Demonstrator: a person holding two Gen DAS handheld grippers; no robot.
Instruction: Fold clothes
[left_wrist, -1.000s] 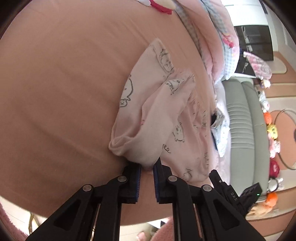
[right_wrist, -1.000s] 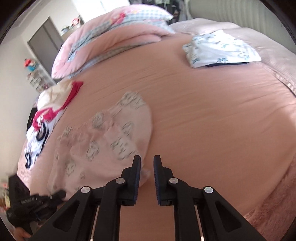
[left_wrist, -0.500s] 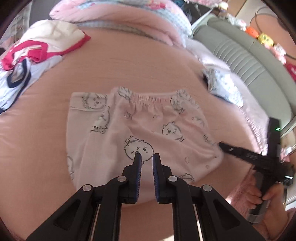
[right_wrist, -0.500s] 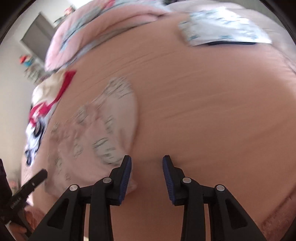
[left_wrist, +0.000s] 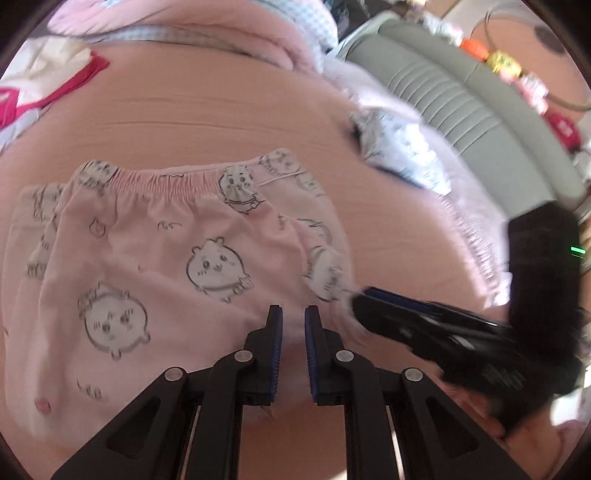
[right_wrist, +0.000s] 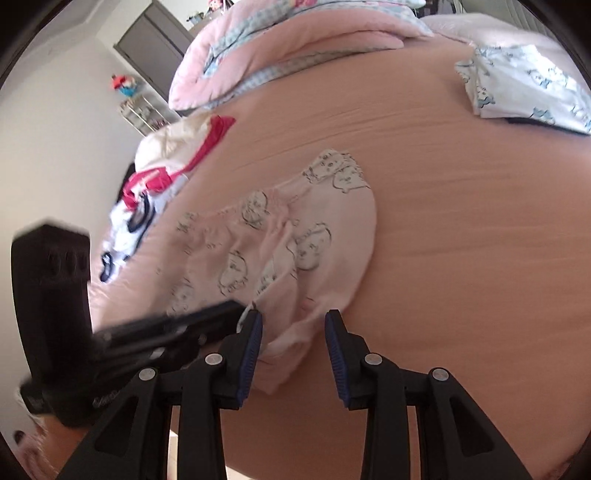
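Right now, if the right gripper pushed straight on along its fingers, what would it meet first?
Probably the pink shorts: their near edge already lies between the open fingers of the right gripper. Beyond them is only the bedsheet. How high the fingers sit above the cloth is unclear.

A home bedroom: pink-sheeted bed (right_wrist: 461, 221), rumpled duvet (right_wrist: 295, 48), wardrobe (right_wrist: 155, 44).

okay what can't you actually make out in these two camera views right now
- Left wrist view: the right gripper is motion-blurred, so its opening is unreadable there.
- Left wrist view: the left gripper covers the pink shorts' near hem; its grip is unclear.
- Right wrist view: the white printed garment is cut off by the edge.
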